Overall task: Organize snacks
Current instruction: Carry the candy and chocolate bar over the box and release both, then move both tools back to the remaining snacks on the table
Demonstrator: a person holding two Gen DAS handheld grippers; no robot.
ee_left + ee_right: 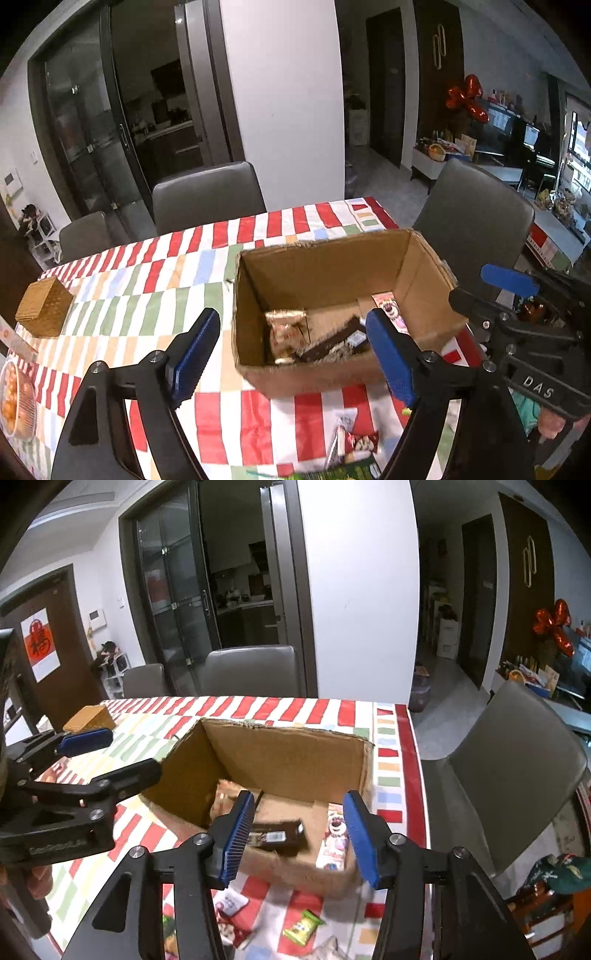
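Both grippers' fingers gape empty above the cardboard box; blurred snack packets litter the tablecloth.

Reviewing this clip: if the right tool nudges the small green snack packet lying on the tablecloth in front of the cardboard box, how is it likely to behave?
The green snack packet looks like a thin, crinkled wrapper, so it is probably light and would slide or spin on the tablecloth rather than roll. It lies flat, so tipping seems unlikely. The film may be slippery, so the open right tool might squash it when pinching.
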